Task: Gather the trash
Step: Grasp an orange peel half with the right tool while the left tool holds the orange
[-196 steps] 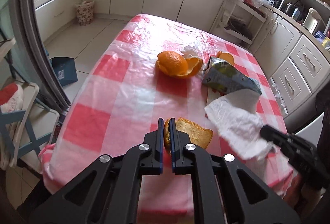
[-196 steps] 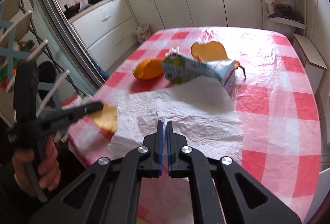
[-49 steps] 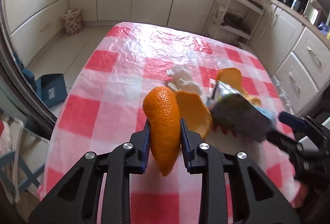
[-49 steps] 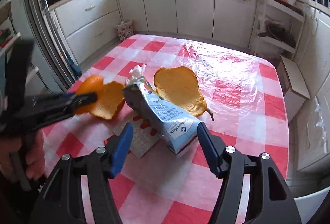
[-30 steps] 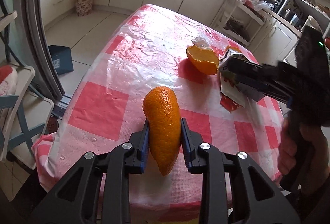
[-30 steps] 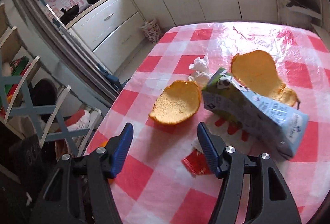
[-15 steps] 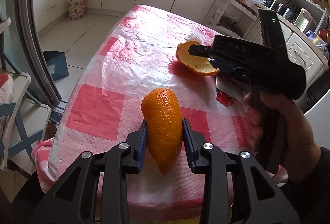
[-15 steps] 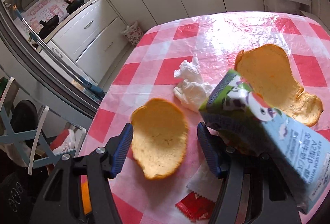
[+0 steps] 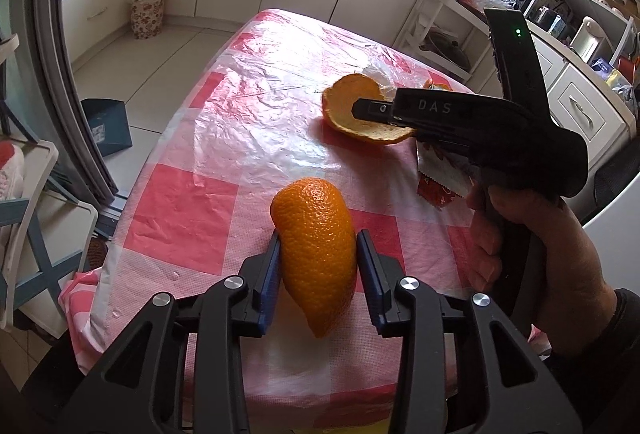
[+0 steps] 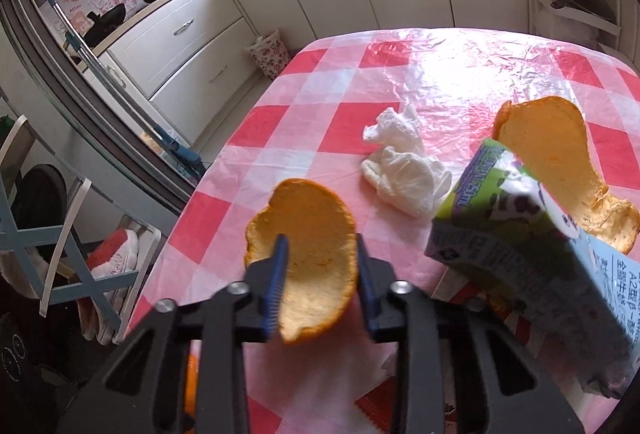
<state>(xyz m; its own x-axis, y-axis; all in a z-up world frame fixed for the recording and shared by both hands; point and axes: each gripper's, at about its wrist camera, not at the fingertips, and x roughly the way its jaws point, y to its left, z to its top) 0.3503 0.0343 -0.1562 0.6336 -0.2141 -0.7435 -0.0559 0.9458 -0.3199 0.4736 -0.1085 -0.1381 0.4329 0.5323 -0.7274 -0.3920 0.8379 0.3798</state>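
Two grippers are busy over the checked tabletop (image 9: 224, 138). The left gripper (image 9: 318, 266) has an orange peel (image 9: 316, 250) between its pads at the near edge, outer skin up; its jaws are opening, the left pad touching the peel and the right one just clear. The right gripper (image 10: 320, 274) is closing around a second peel (image 10: 308, 238), pith side up, which sits between its jaws. To the right lies a carton (image 10: 532, 262), beyond it a third peel (image 10: 556, 162); a crumpled tissue (image 10: 404, 166) rests farther off, mid-table.
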